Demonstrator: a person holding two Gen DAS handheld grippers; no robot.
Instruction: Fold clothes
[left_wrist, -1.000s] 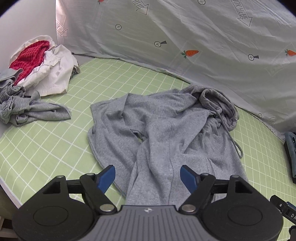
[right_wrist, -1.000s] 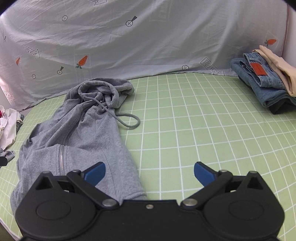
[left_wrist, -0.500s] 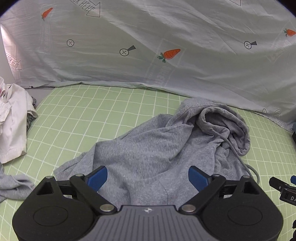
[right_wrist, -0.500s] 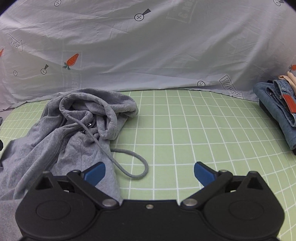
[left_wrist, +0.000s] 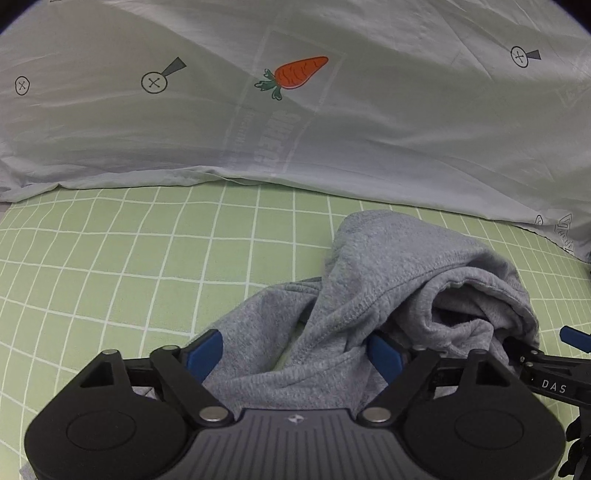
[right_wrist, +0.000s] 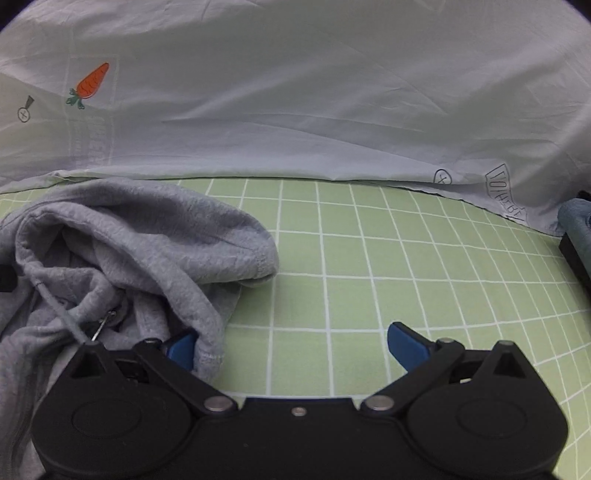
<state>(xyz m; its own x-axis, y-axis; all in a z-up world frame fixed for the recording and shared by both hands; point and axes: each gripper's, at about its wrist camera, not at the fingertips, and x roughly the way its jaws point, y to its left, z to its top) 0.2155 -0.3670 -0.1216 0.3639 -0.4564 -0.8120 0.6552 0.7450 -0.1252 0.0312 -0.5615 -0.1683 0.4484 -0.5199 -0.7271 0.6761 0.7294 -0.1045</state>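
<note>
A grey zip hoodie (left_wrist: 373, 280) lies crumpled on the green checked cover (left_wrist: 122, 266), hood toward the back. My left gripper (left_wrist: 294, 352) hangs low over the collar and shoulder. Its jaws are closing with a raised fold of grey fabric between the blue fingertips (left_wrist: 205, 350), and the pads do not visibly pinch it. In the right wrist view the hood (right_wrist: 159, 229), the drawcord (right_wrist: 59, 310) and the zip pull sit at the left. My right gripper (right_wrist: 293, 346) stands wide open at the hood's right edge. Its left fingertip (right_wrist: 181, 347) is tucked against the hem, and bare cover lies between the jaws.
A pale sheet printed with carrots (left_wrist: 295, 74) hangs as a backdrop just behind the hoodie. Folded jeans (right_wrist: 576, 225) sit at the right edge of the right wrist view. The black frame of my right gripper (left_wrist: 550, 386) shows at the right of the left wrist view.
Both grippers have moved forward and down to the hood end of the hoodie. The clothes pile at the left has left the view. The left jaws are narrower than half a second ago.
</note>
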